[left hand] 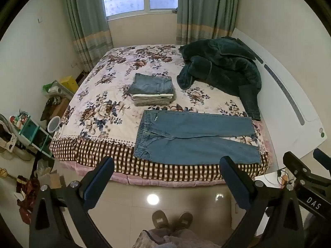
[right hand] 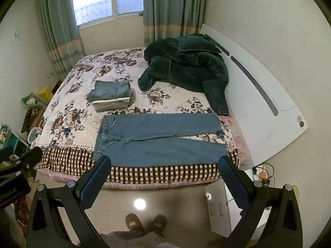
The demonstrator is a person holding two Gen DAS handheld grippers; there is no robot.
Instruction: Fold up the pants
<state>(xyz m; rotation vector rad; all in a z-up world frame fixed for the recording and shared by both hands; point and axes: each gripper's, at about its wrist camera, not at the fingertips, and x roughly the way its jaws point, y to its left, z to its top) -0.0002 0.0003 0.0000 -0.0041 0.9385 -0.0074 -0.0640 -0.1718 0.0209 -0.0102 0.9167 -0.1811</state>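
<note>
One stack of folded clothes (left hand: 152, 90), denim on top of pale and grey layers, sits mid-bed on the floral quilt (left hand: 107, 78). One pair of blue denim pants (left hand: 192, 138) lies flat near the checked edge, waistband left, two legs spread rightward. A plush dark-green coat (left hand: 223, 66) is heaped by the white headboard (left hand: 289, 95). The left gripper (left hand: 165, 177) and right gripper (right hand: 164, 177) hang over the floor, both spread wide, holding nothing.

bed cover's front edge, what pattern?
Brown-and-white check on the bed cover's front edge, below the floral top; clearest in the left wrist view.
</note>
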